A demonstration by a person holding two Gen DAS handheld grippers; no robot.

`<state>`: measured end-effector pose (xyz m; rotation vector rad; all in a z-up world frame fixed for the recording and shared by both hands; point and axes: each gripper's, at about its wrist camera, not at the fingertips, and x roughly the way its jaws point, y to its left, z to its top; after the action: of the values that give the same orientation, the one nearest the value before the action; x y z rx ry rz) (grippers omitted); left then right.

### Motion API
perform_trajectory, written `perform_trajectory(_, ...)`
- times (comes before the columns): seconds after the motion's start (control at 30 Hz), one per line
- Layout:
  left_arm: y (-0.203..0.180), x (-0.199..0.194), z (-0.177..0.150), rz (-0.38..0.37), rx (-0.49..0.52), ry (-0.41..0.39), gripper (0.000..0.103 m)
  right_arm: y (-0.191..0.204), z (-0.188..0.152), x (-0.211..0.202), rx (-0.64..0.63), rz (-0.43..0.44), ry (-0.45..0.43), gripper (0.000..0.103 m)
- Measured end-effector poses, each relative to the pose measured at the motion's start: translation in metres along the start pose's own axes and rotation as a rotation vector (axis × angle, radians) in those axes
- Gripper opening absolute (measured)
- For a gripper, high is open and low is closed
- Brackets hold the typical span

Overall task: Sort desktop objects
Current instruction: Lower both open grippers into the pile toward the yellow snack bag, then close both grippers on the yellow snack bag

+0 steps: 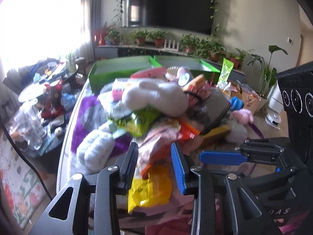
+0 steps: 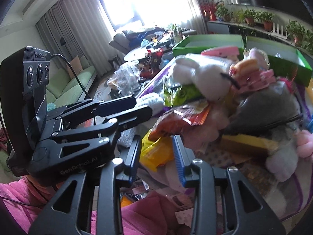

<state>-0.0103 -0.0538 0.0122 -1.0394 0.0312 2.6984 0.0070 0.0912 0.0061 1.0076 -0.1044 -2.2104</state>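
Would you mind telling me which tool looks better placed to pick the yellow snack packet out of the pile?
Probably the left tool: the yellow snack packet lies right under its parted fingers. The right tool is also open and close, but the packet shows further ahead of its tips.

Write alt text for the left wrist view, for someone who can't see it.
The left gripper, fingers apart with nothing pinched, hangs over a yellow snack bag at the near edge of a heaped pile of toys and snack packets, topped by a white plush rabbit. Two green boxes stand open behind the pile; the right gripper enters from the right.
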Motion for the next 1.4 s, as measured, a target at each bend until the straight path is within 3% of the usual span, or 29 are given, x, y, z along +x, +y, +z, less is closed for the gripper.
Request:
perform_trajectory(0.07, 0.005, 0.003, -0.008, 0.009, -0.012, 0.010, 0.045, -0.001, -0.004, 0.007, 0.011, 0.007, 0.017, 0.034)
perform_trajectory(0.37, 0.023, 0.024, -0.037, 0.000, -0.055, 0.090, 0.046, -0.008, -0.020, 0.039, 0.078, 0.018, 0.107, 0.034)
perform_trajectory(1.0, 0.040, 0.046, -0.050, -0.056, -0.095, 0.168, 0.045, -0.026, -0.027, 0.069, 0.204, 0.028, 0.175, 0.034)
perform_trajectory(1.17, 0.046, 0.049, -0.051, -0.099, -0.127, 0.175, 0.037, -0.028, -0.025, 0.074, 0.220, 0.034, 0.177, 0.036)
perform_trajectory(1.4, 0.038, 0.044, -0.053, -0.099, -0.076, 0.176, 0.036, -0.036, -0.033, 0.072, 0.293, 0.069, 0.216, 0.038)
